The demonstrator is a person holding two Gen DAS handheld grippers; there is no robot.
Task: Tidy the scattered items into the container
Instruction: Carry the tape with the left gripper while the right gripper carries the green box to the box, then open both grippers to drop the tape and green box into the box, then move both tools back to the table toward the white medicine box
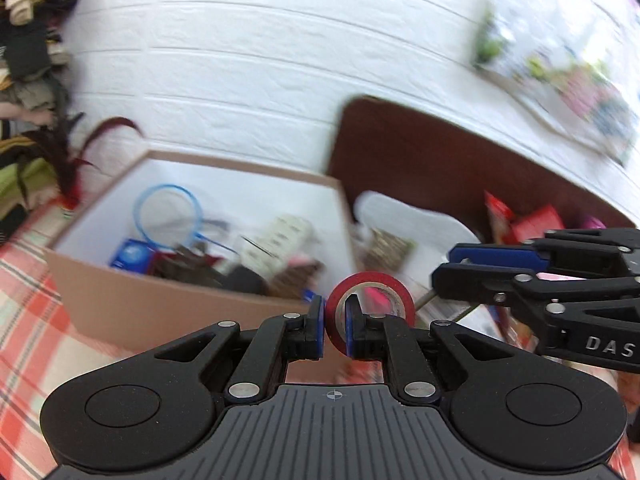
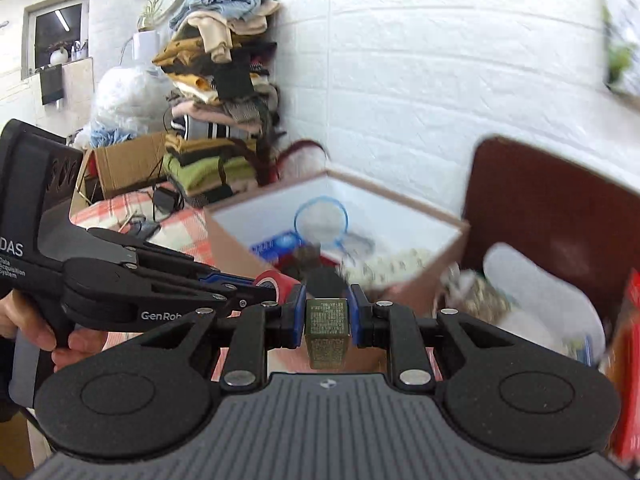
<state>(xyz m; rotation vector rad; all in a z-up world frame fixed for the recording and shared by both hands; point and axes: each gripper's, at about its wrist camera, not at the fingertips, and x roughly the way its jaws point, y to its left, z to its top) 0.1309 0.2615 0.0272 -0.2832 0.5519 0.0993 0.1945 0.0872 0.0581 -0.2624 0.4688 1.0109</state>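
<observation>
Left tool (image 1: 334,330) clamps red tape roll (image 1: 370,304) by thin wall, frame centre; could slip. Right tool (image 2: 326,316) grips gold block (image 2: 326,330); early release misses box (image 2: 404,280), centre.

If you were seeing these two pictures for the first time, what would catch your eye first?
Probably the bright red roll of tape, pinched through its wall by the left gripper at the centre of that view. Next, the small olive-gold engraved block clamped in the right gripper. Beyond both stands the open brown cardboard box on the checked cloth, already holding a blue-rimmed hoop net and other clutter.
</observation>
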